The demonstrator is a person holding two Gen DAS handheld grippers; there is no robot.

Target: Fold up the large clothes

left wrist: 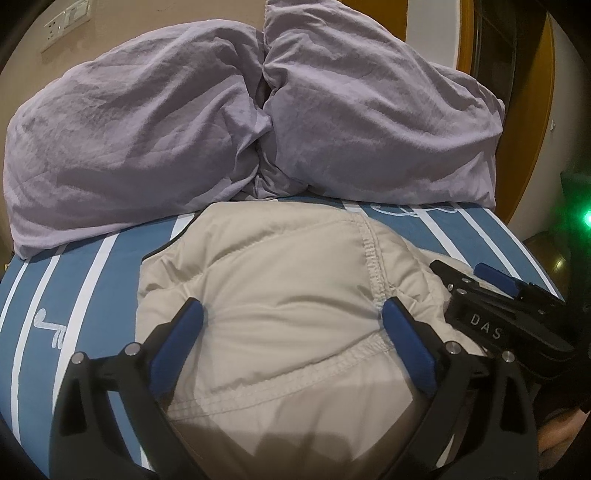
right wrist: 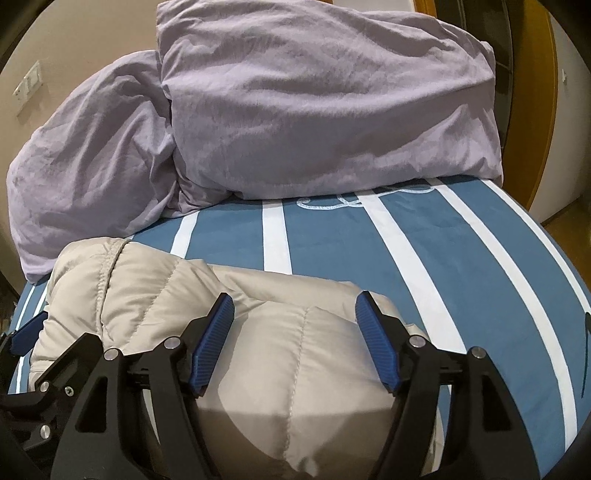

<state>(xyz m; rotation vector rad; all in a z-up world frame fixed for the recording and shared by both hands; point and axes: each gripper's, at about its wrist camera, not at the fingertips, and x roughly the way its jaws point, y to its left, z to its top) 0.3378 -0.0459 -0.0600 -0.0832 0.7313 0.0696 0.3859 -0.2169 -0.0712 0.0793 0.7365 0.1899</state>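
Observation:
A beige quilted puffer jacket lies bunched in a compact heap on the blue and white striped bed sheet. My left gripper is open, its blue pads spread just above the jacket's left part, holding nothing. The right gripper shows at the jacket's right edge in the left wrist view. In the right wrist view the jacket fills the lower middle. My right gripper is open over its right end, pads apart and empty. A blue pad of the left gripper shows at the far left.
Two lilac pillows lean against the beige wall at the head of the bed. Striped sheet lies right of the jacket. A wooden door frame stands at the right. Wall sockets sit at upper left.

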